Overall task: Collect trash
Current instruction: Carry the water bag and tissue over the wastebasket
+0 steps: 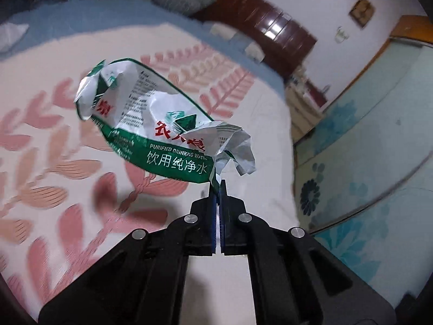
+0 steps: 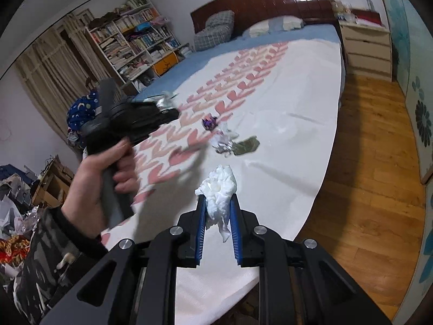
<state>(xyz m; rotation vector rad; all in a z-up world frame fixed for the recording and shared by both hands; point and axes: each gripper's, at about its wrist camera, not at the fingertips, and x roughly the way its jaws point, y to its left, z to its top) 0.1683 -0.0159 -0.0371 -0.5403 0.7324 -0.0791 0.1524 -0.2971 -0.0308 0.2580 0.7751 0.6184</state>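
Note:
My left gripper [image 1: 218, 187] is shut on the edge of a crumpled green and white water-bottle label [image 1: 151, 124] and holds it in the air above the bed. The same gripper [image 2: 173, 113] shows blurred at the left in the right wrist view, held by a hand. My right gripper [image 2: 217, 200] is shut on a crumpled white tissue [image 2: 219, 189] above the bed's near edge. More trash lies on the bedspread: a purple wrapper [image 2: 209, 122], a crumpled silver-white wrapper [image 2: 223, 145] and a flat olive packet [image 2: 246, 146].
The bed [image 2: 284, 103] has a white spread with pink leaf print, pillows and a dark headboard [image 2: 270, 0]. A nightstand [image 2: 365, 51] and wooden floor [image 2: 365, 189] lie right. A bookshelf [image 2: 135, 38] and clutter stand left.

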